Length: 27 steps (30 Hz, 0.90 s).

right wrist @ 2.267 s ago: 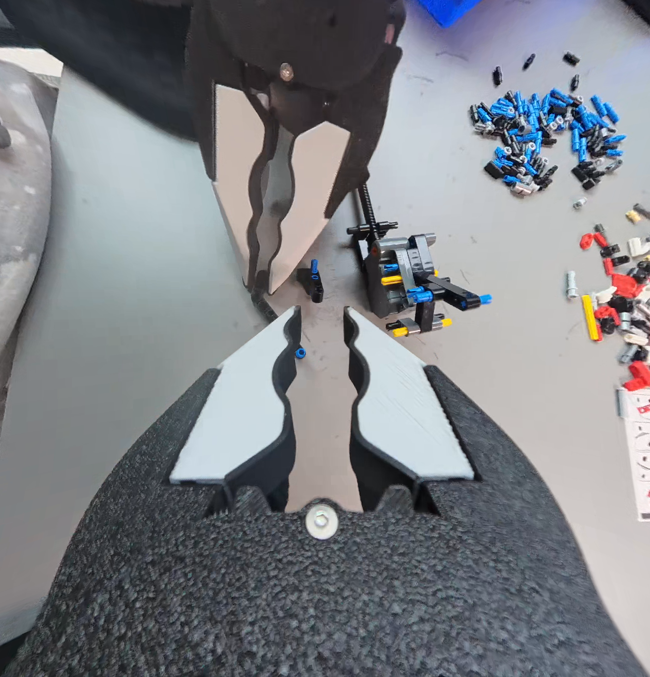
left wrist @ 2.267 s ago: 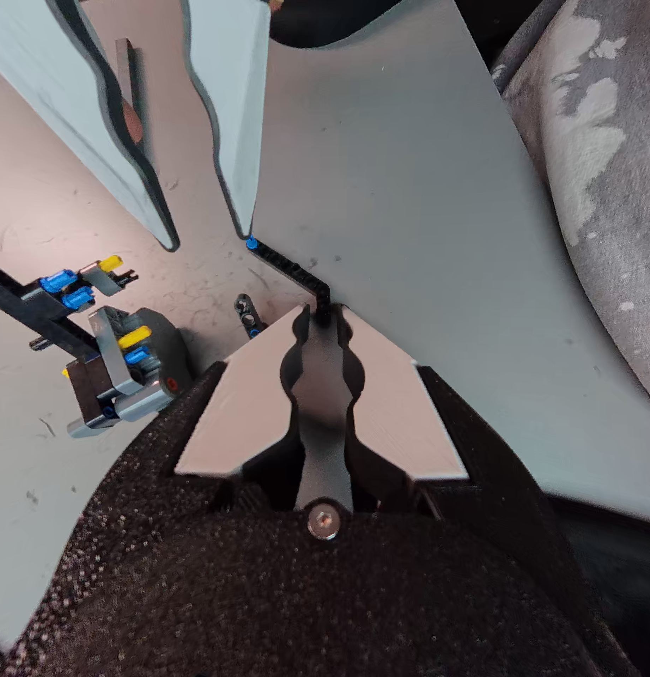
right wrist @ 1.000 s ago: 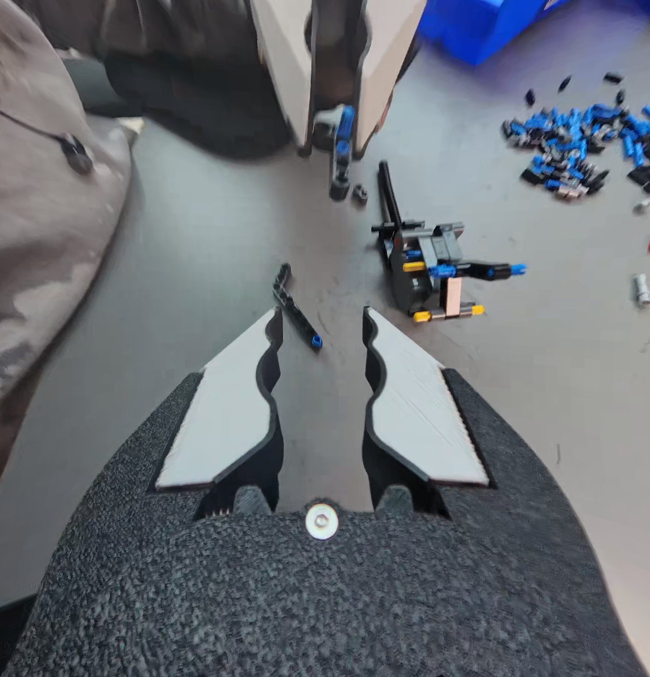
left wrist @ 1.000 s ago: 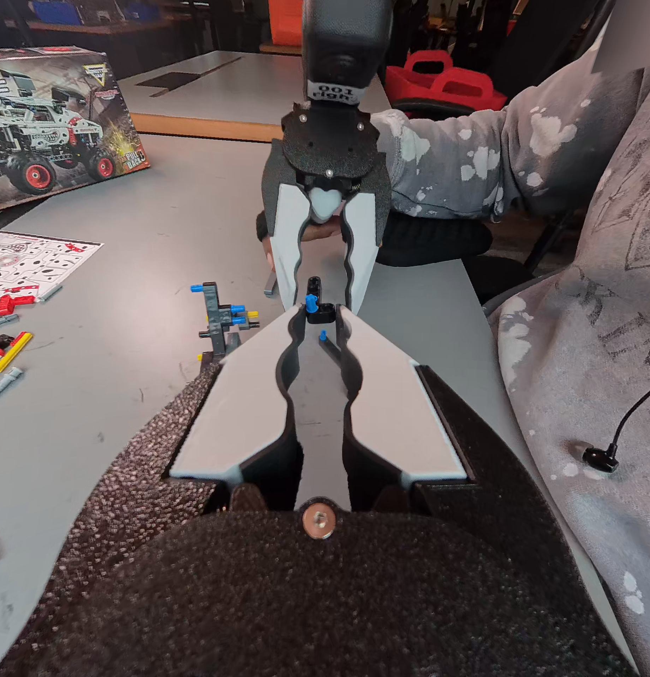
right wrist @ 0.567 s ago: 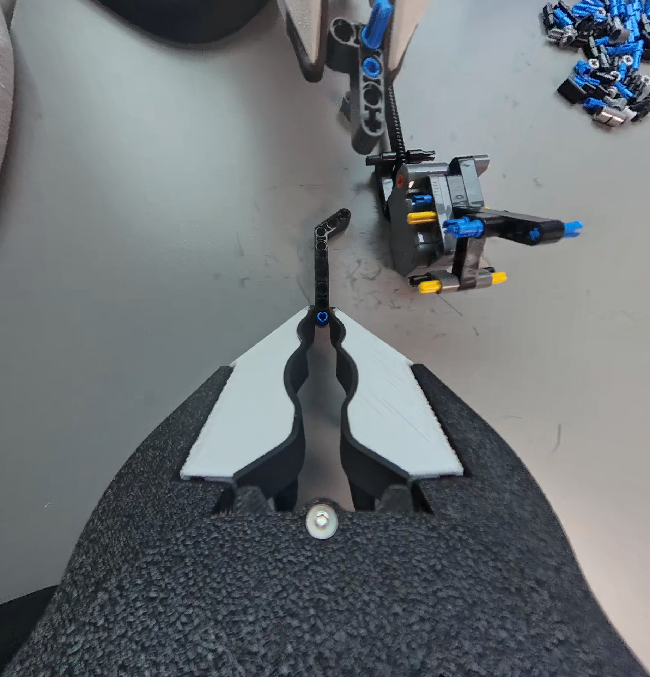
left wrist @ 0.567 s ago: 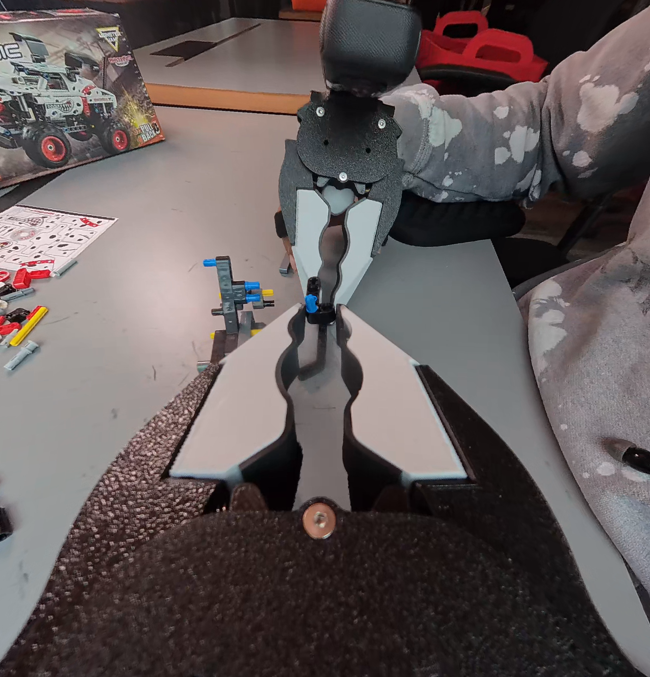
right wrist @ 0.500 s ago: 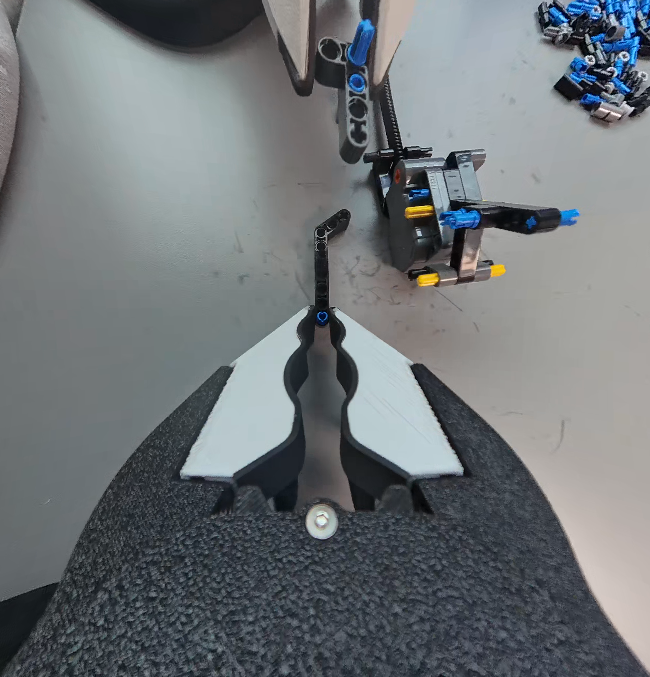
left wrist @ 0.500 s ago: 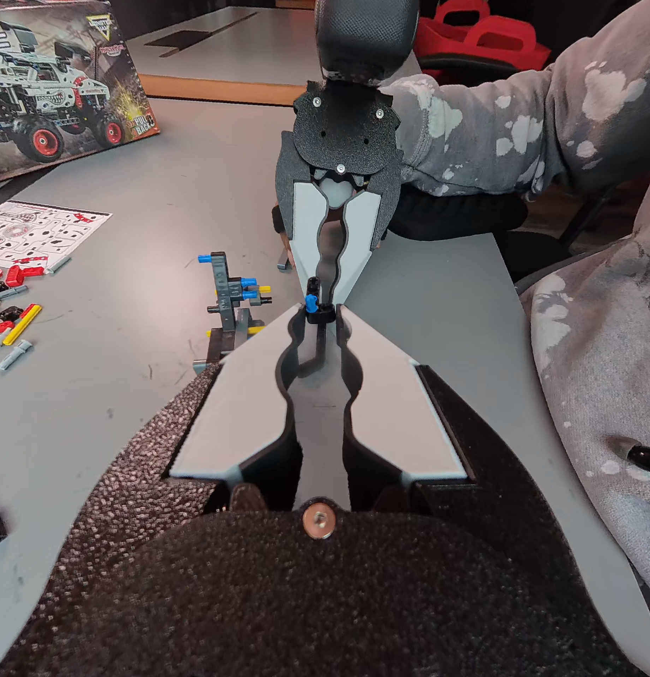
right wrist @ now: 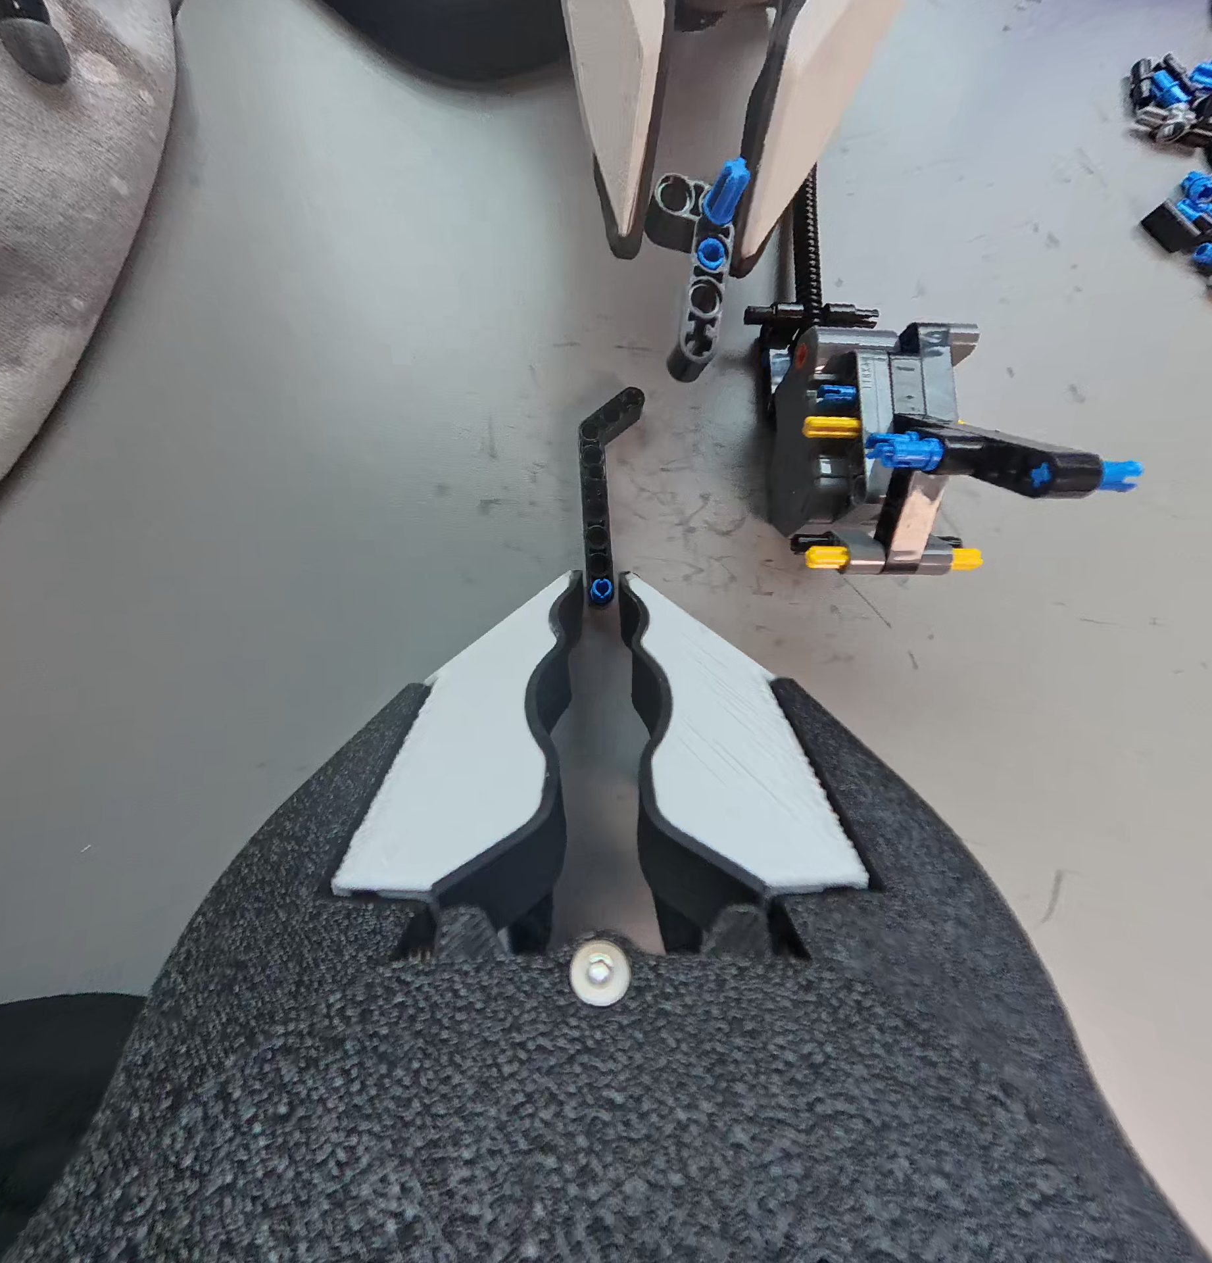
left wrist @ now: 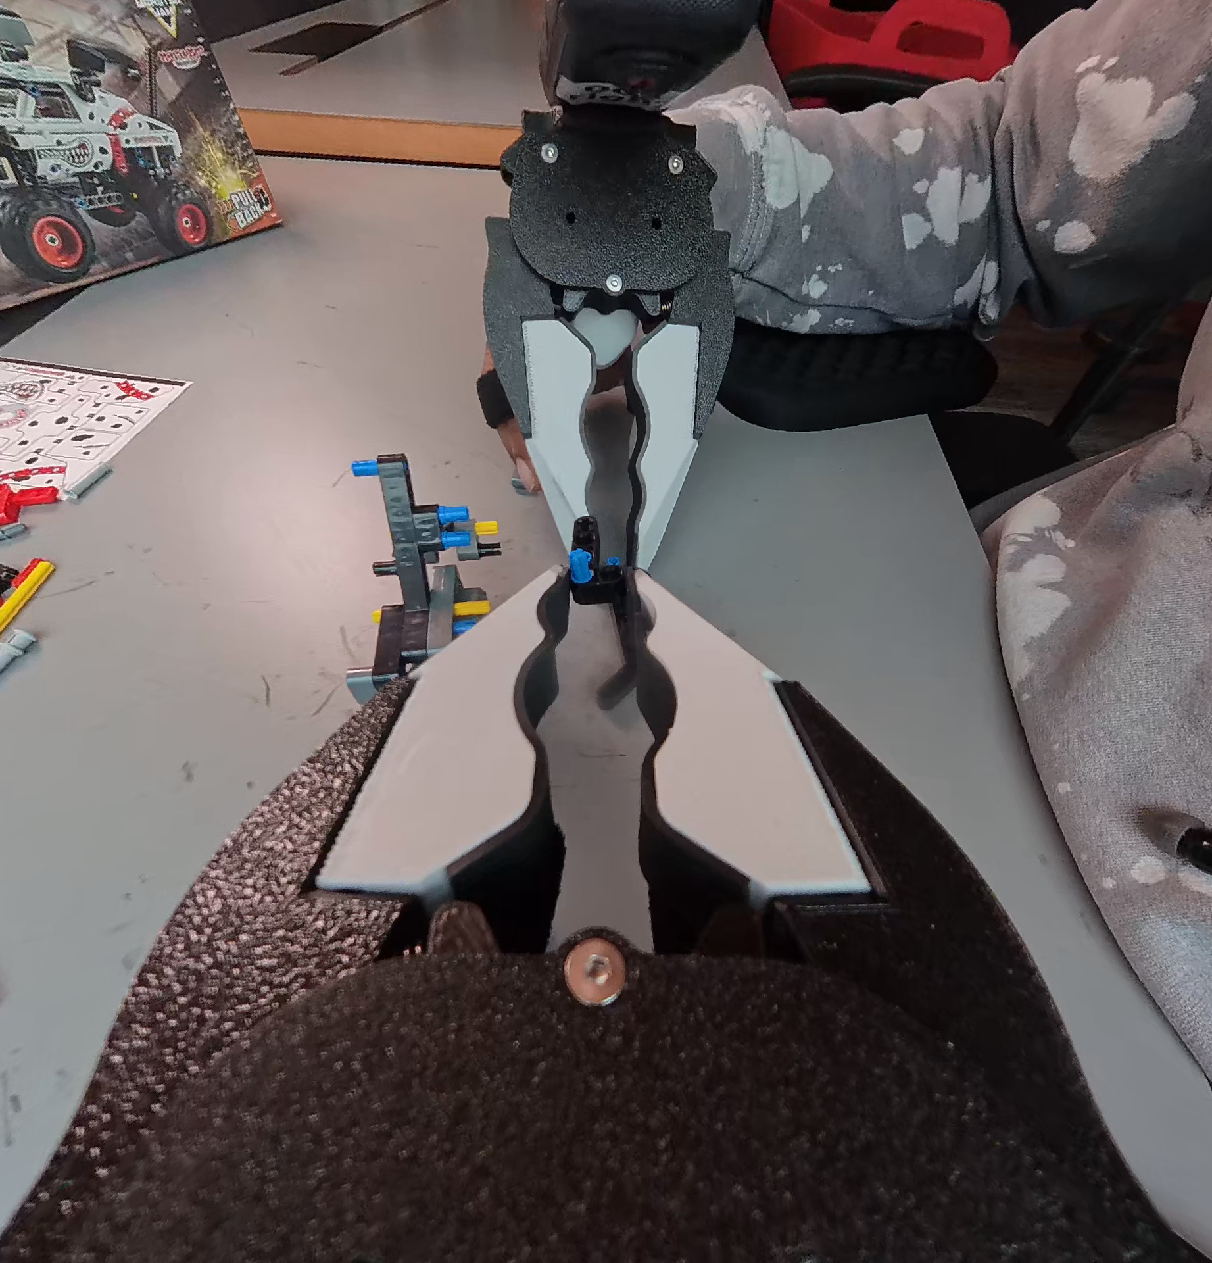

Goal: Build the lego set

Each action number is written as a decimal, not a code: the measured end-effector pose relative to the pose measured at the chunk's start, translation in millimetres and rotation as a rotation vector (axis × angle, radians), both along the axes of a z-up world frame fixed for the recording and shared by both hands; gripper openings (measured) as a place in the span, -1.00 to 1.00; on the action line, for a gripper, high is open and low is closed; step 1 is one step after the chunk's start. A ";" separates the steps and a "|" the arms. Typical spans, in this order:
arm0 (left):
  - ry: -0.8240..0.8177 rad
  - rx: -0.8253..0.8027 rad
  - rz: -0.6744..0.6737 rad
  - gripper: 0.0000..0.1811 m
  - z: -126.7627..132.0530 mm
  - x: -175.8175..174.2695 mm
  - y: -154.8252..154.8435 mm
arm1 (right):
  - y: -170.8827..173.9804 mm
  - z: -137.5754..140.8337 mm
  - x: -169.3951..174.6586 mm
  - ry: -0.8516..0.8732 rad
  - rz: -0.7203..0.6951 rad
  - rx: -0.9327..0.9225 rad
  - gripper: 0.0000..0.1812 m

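My left gripper (left wrist: 593,581) is shut on a small black L-shaped beam (left wrist: 589,577) with blue pins. It also shows at the top of the right wrist view (right wrist: 685,253), where the L-beam (right wrist: 702,294) hangs from its tips. My right gripper (right wrist: 599,581) is shut on the blue-pin end of a long bent black beam (right wrist: 596,499). In the left wrist view the right gripper (left wrist: 606,547) faces mine tip to tip, and the long beam (left wrist: 623,656) reaches back between my fingers. The grey and black part-built assembly (right wrist: 862,444) stands on the table beside them (left wrist: 418,581).
The set's box (left wrist: 77,137) stands at the far left, with a printed sheet (left wrist: 43,424) and loose red and yellow parts (left wrist: 8,588) before it. A pile of blue and black pins (right wrist: 1197,205) lies far right. A person's sleeve (left wrist: 931,205) lies behind the right gripper.
The right gripper, open over the long beam a second ago, has shut on its blue-pin end. Since then the two grippers have drawn closer, tip to tip.
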State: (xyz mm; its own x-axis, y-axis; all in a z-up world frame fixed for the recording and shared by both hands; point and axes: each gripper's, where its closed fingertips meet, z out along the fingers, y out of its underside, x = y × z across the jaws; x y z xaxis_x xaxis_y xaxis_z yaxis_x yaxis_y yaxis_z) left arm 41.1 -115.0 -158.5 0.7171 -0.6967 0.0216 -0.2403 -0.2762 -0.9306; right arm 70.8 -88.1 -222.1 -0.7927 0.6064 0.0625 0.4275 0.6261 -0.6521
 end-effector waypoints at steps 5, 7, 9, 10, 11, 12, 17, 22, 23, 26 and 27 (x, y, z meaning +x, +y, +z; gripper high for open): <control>-0.002 0.029 0.005 -0.82 3.7 -0.2 1.1 | 6.8 31.0 -8.0 0.126 -0.093 -0.112 -0.71; -0.003 0.045 0.004 -0.82 5.7 0.6 1.6 | 6.5 50.9 -14.7 0.220 -0.129 -0.181 -0.74; -0.004 0.062 -0.001 -0.82 7.5 2.1 1.4 | 1.8 64.5 -18.8 0.294 -0.139 -0.229 -0.77; -0.004 0.070 -0.005 -0.82 8.3 2.9 1.2 | -1.7 68.2 -19.9 0.314 -0.136 -0.243 -0.77; -0.002 0.077 -0.009 -0.82 8.9 3.8 0.7 | -4.3 71.7 -22.0 0.340 -0.137 -0.250 -0.77; -0.001 0.084 -0.013 -0.82 9.5 4.7 0.2 | -7.4 73.4 -22.9 0.350 -0.131 -0.259 -0.77; -0.002 0.091 -0.015 -0.82 10.1 6.0 0.5 | -18.8 74.9 -24.0 0.358 -0.106 -0.292 -0.79; 0.010 0.095 -0.021 -0.82 8.9 8.2 0.6 | -22.0 77.8 -26.3 0.384 -0.108 -0.301 -0.91; 0.021 0.095 -0.019 -0.82 7.6 8.3 0.9 | -21.3 76.9 -26.4 0.381 -0.109 -0.296 -0.91; 0.043 0.057 -0.039 -0.81 1.0 9.2 -2.1 | -23.1 71.5 -25.4 0.376 -0.100 -0.279 -0.92; 0.044 0.044 -0.043 -0.79 -0.4 9.3 -3.2 | -23.6 69.5 -25.5 0.377 -0.100 -0.272 -0.92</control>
State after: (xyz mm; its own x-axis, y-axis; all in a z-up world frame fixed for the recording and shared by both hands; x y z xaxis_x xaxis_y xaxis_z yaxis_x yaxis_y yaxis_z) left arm 50.4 -118.2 -158.9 0.6860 -0.7265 -0.0402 -0.2920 -0.2243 -0.9297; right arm 45.3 -111.7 -152.6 -0.6824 0.7126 0.1631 0.1789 0.3791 -0.9079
